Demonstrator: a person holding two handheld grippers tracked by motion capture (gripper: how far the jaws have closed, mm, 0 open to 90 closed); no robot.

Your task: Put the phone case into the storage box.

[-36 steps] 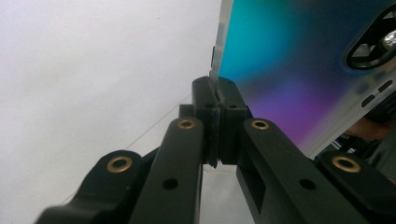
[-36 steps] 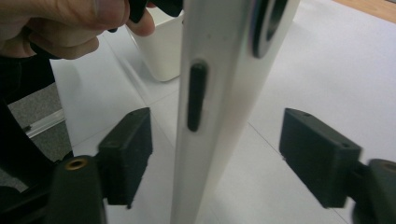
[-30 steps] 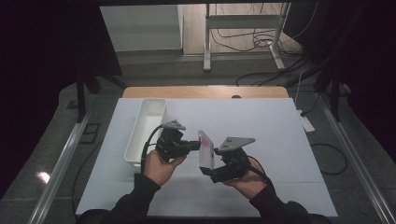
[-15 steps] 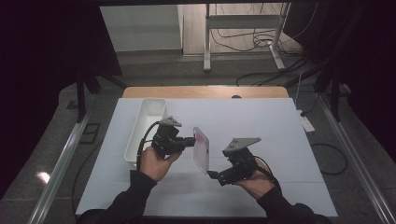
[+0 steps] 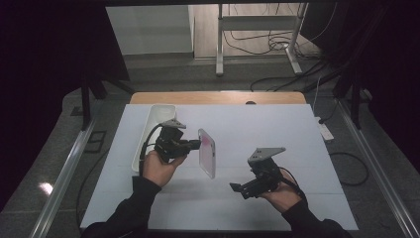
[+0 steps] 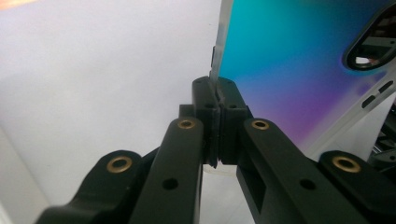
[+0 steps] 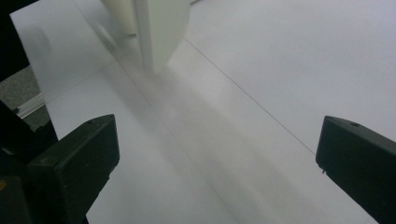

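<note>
Tray [image 5: 148, 130]: long white tray on the white table [image 5: 277, 134], just behind and to the outer side of my left gripper, its long axis running away from me.

Left gripper [image 5: 195, 145]: pressed together on one edge of the phone case [image 5: 207, 152]; in the left gripper view the pads pinch its thin rim [image 6: 217, 91].

Phone case: held on edge, off the table, long axis near upright and tilted, hanging just past my left jaws toward the middle.

Right gripper [image 5: 236, 188]: jaws have just been opening, now spread wide with nothing between them; the case lies ahead and to its left, apart. The left is plainly the nearer hand.
</note>
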